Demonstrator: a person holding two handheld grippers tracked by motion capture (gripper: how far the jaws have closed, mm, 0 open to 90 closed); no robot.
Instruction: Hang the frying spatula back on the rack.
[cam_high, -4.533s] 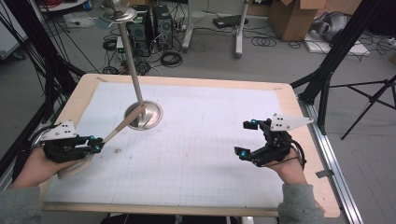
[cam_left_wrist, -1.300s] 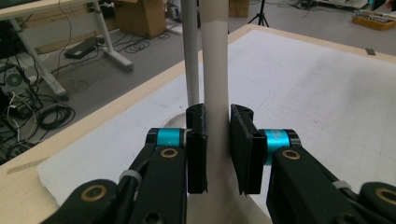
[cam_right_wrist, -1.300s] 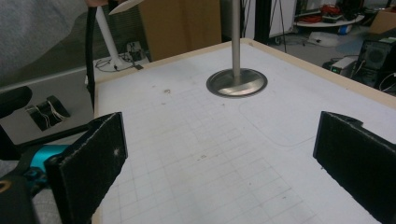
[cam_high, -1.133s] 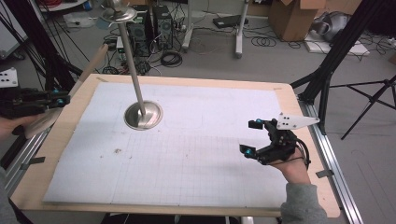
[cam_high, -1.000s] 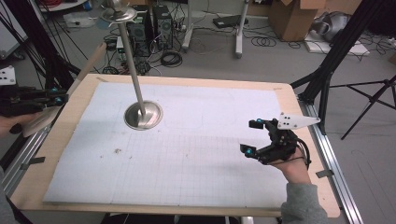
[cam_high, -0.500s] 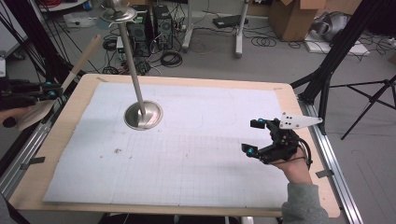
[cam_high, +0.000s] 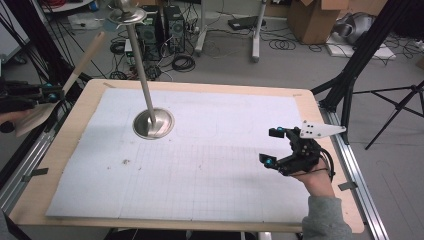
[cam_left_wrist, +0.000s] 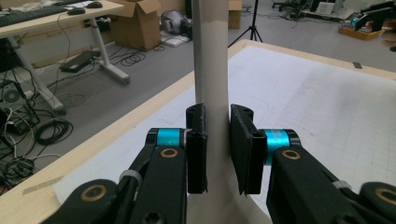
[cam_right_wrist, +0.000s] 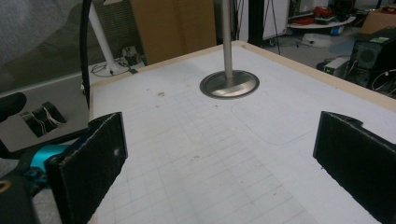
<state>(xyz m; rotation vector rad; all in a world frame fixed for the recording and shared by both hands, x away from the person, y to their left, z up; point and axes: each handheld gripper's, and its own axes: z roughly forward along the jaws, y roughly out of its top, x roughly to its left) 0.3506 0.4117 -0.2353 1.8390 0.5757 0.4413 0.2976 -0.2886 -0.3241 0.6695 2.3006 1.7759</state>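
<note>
While the left tongs (cam_left_wrist: 217, 149) grasp a wooden spatula (cam_left_wrist: 212, 70), the right tongs (cam_right_wrist: 219, 163) gape, released.

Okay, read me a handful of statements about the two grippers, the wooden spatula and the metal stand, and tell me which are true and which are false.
1. The left gripper is clamped on the wooden spatula. True.
2. The right gripper holds the metal stand. False: its jaws are wide open with nothing between them.
3. The metal stand is upright on the white mat. True.
4. The spatula lies flat on the mat. False: it is held up in the air beyond the table's left edge.
</note>
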